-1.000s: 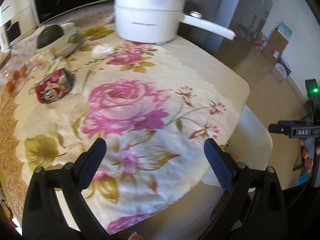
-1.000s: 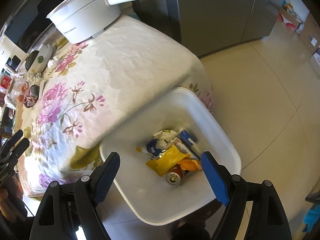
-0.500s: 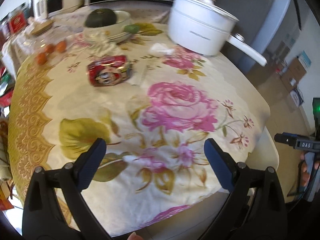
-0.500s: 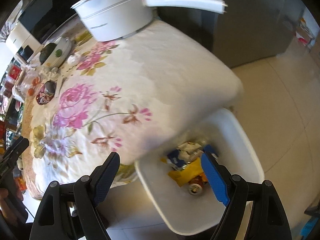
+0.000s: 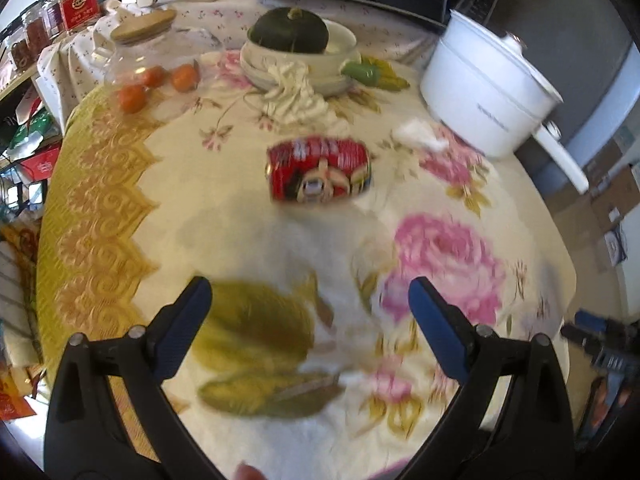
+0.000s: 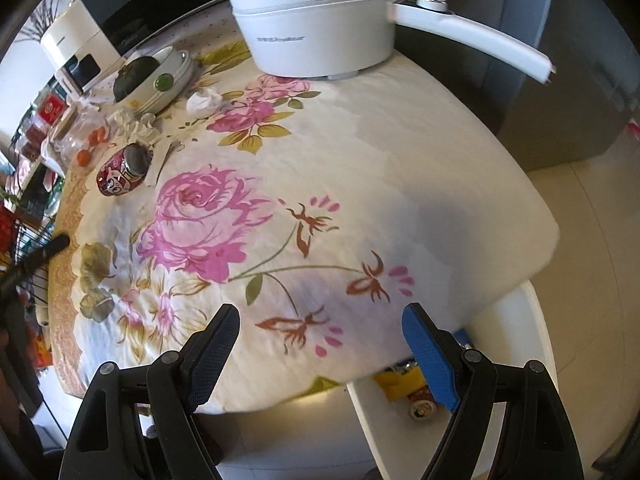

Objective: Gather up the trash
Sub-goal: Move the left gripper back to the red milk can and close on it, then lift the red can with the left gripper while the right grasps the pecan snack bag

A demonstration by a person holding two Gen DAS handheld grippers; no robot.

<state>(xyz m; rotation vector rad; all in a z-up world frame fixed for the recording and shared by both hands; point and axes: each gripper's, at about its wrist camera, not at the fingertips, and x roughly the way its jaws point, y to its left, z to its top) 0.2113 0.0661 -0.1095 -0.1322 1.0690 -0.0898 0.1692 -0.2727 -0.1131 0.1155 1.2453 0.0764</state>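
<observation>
A red can (image 5: 319, 171) lies on its side on the flowered tablecloth (image 6: 360, 160), just in front of the stack of bowls (image 5: 304, 68) that holds a dark green squash (image 5: 289, 32), as a person works at clearing the table of trash. Both tools are empty at this moment: the left gripper (image 5: 310, 312) hangs above the cloth with its jaws spread wide and nothing between them, pointed toward the can but well short of it, and the right gripper (image 6: 321, 334) stands equally released over the near edge of the table. Part of the job looks done. A white bin (image 6: 536, 360) sits on the floor beside the table, on the side away from the bowls, and wrappers and another can (image 6: 420, 404) already lie inside it. What appears left is near the bowls: the red can, a crumpled white tissue (image 5: 418, 136) between the bowls and the white electric pot (image 5: 486, 92), and a wad of pale paper or cloth (image 5: 294, 98) touching the bowls' front rim, though whether that last item counts as trash is hard to say. The small oranges (image 5: 154, 86) near a glass jar (image 5: 136, 52) beside the bowls look like food, not litter. The can seems the likely next pick.
</observation>
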